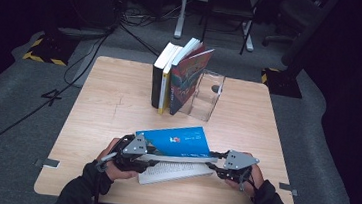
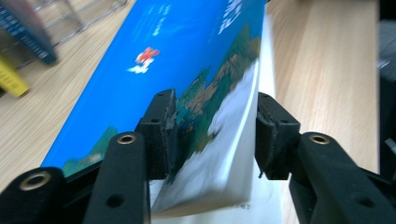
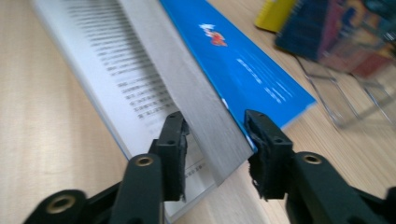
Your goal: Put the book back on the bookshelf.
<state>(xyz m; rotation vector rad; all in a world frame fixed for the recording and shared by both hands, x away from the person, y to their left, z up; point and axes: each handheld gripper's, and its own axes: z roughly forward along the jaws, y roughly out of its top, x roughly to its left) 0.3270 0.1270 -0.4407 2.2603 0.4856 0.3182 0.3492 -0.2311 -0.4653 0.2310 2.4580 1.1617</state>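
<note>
A blue-covered book (image 1: 173, 139) lies across the near middle of the wooden table (image 1: 109, 100), opened so that a white printed page (image 1: 174, 172) rests flat under it. My left gripper (image 1: 149, 156) is shut on the book's left end, one pad on the blue cover (image 2: 187, 56) and the other under its edge. My right gripper (image 1: 219, 165) is shut on the right end, its pads either side of the grey page block (image 3: 205, 116). The printed page (image 3: 112, 70) lies beside the jaws. A hand holds each gripper from the near edge.
Several upright books (image 1: 174, 76) stand at the table's far middle, leaning against a clear plastic bookend (image 1: 205, 97). Its wire frame (image 3: 336, 102) is close beyond the blue book. Bare wood lies to both sides. Chairs and cables are on the floor beyond.
</note>
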